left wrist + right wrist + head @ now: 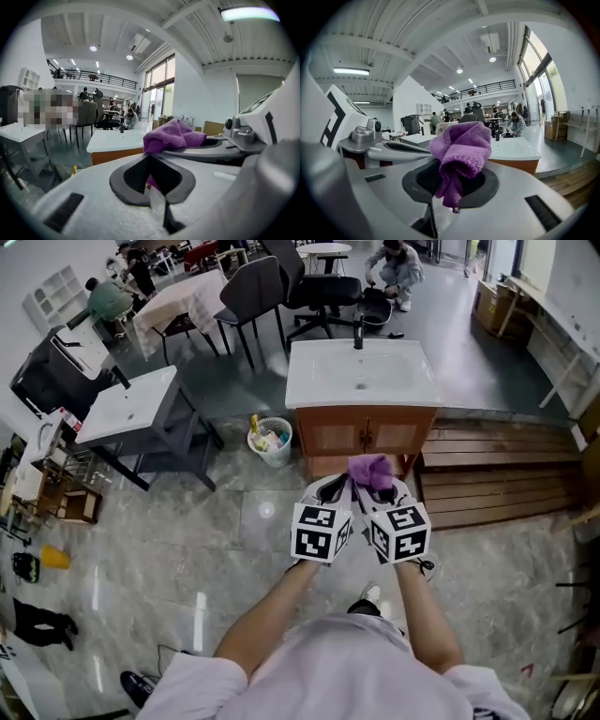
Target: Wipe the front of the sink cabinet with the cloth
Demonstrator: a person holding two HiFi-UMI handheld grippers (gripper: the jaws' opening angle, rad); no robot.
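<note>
The sink cabinet point(366, 434) is a wooden two-door unit under a white basin point(361, 373), standing just ahead of me. Its front faces both grippers, a short way off. A purple cloth point(371, 470) bunches up out of my right gripper point(379, 487), whose jaws are shut on its lower fold. In the right gripper view the cloth point(461, 149) fills the middle above the right gripper point(453, 183). My left gripper point(337, 487) is pressed alongside the right one. Seen in its own view, the left gripper point(152, 185) is shut with nothing in it, and the cloth point(171, 135) shows beyond.
A small bin point(271, 441) of rubbish stands left of the cabinet. A second basin on a dark stand point(127, 407) is further left. Wooden slatted steps point(497, 465) lie to the right. Chairs point(253, 292) and a crouching person point(394, 266) are behind the basin.
</note>
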